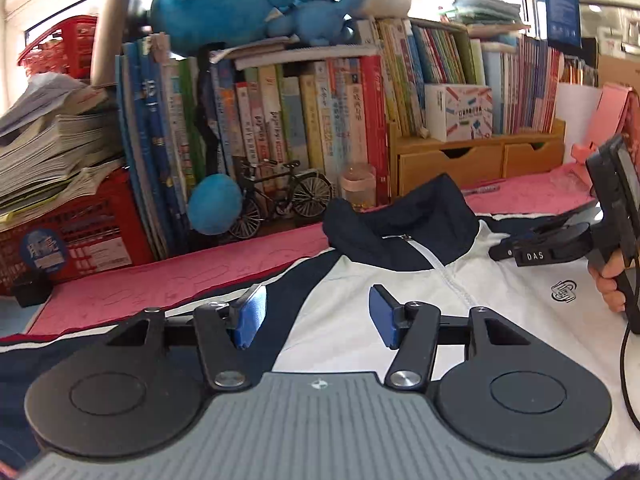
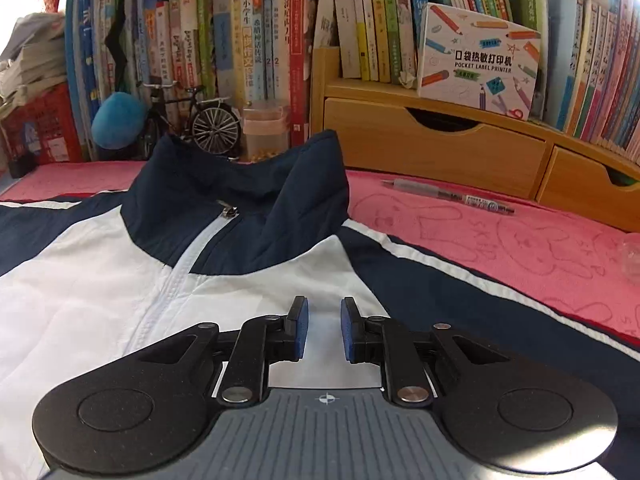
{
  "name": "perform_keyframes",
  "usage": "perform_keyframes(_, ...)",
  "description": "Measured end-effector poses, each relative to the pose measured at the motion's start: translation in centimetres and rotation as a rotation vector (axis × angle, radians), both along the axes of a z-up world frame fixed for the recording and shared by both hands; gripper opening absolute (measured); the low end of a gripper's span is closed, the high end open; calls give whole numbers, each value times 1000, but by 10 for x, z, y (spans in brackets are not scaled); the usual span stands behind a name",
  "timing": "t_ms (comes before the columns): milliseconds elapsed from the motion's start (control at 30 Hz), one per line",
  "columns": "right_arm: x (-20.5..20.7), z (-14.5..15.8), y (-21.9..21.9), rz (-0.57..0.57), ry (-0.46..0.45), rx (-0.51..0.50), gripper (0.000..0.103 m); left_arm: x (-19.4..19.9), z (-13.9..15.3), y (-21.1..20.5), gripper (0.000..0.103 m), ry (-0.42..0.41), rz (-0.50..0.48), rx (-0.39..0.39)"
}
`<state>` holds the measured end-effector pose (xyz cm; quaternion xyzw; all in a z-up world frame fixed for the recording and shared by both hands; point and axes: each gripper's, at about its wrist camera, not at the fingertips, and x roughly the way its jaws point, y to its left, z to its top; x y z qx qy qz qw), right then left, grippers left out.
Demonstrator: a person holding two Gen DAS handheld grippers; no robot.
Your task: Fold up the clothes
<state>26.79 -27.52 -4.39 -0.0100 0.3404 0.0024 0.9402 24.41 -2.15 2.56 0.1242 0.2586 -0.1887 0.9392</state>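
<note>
left wrist view: white and navy zip jacket [image 1: 400, 280] lies front up on the pink-covered bench [image 1: 160, 280], navy collar standing, zipper closed to the neck, small logo on the chest, navy sleeve with white stripe running off left. left tongs [image 1: 316, 316] spread wide, blue pads low over the jacket's shoulder area, nothing between them. right tongs [image 1: 504, 250] seen from the side at far right over the other shoulder, held by a hand [image 1: 610, 280]; gap not readable here.

right wrist view: right tongs [image 2: 323, 328] part-spread with a narrow gap, over white chest fabric, pinching nothing. collar upright ahead, a pen [image 2: 448, 196] on the pink cover, books [image 2: 240, 40] behind.
</note>
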Motion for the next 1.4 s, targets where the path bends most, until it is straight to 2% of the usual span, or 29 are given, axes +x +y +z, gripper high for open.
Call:
perform_keyframes(133, 27, -3, -12, -44, -28, 15, 18, 51, -38, -31, 44, 87, 132, 34)
perform_keyframes(167, 34, -4, -15, -54, -35, 18, 18, 63, -48, -35, 46, 109, 172, 39)
perform_keyframes(267, 47, -4, -29, -41, -37, 80, 20, 72, -56, -30, 51, 82, 205, 57)
perform_keyframes(333, 52, -4, -37, -36, -38, 120, 21, 74, -57, -31, 63, 75, 216, 70)
perform_keyframes(367, 54, -4, -41, -39, -39, 138, 24, 75, -57, -32, 71, 72, 222, 76)
perform_keyframes(467, 50, 1, -42, -87, -28, 121, 40, 78, -57, -36, 74, 64, 238, 95)
perform_keyframes(600, -6, 16, -25, 76, -39, 130, 44, 83, -56, -40, 74, 52, 260, 120)
perform_keyframes(667, -48, 19, -19, 191, -10, 156, 44, 85, -56, -43, 74, 47, 271, 133)
perform_keyframes(733, -87, 16, -31, 229, 31, 176, 44, 87, -56, -45, 74, 41, 282, 145)
perform_keyframes(833, -131, 9, -80, 127, 21, 161, 42, 88, -56, -45, 74, 44, 284, 143)
perform_keyframes(867, -143, 9, -100, 76, 13, 150, 34, 88, -55, -44, 74, 45, 284, 142)
perform_keyframes(900, -155, 8, -121, 26, 4, 138, 32, 88, -55, -44, 74, 46, 284, 140)
perform_keyframes(967, -172, 6, -163, -105, -3, 81, 36, 88, -55, -44, 75, 47, 286, 140)
perform_keyframes(1033, -183, 4, -200, -204, -19, 52, 27, 87, -55, -45, 75, 44, 287, 147)
perform_keyframes(1067, -185, 3, -221, -297, -23, 14, 34, 87, -55, -45, 75, 42, 287, 150)
perform_keyframes(1100, -187, 1, -244, -417, -19, -5, 62, 87, -55, -46, 75, 39, 287, 156)
perform_keyframes(1133, -189, -1, -268, -542, -10, -11, 74, 86, -56, -47, 75, 36, 287, 163)
perform_keyframes(1167, -191, 0, -287, -649, -10, -9, 75, 86, -56, -49, 75, 32, 287, 170)
perform_keyframes(1233, -195, 1, -319, -857, 4, -59, 69, 85, -56, -51, 75, 24, 287, 185)
perform_keyframes(1267, -196, 4, -325, -935, 17, -93, 55, 85, -56, -52, 75, 20, 287, 193)
perform_keyframes(1333, -205, 14, -322, -883, -93, -2, 52, 84, -56, -54, 75, 12, 287, 208)
perform_keyframes(1400, -208, 22, -306, -681, -192, 139, 52, 84, -56, -56, 75, 8, 287, 217)
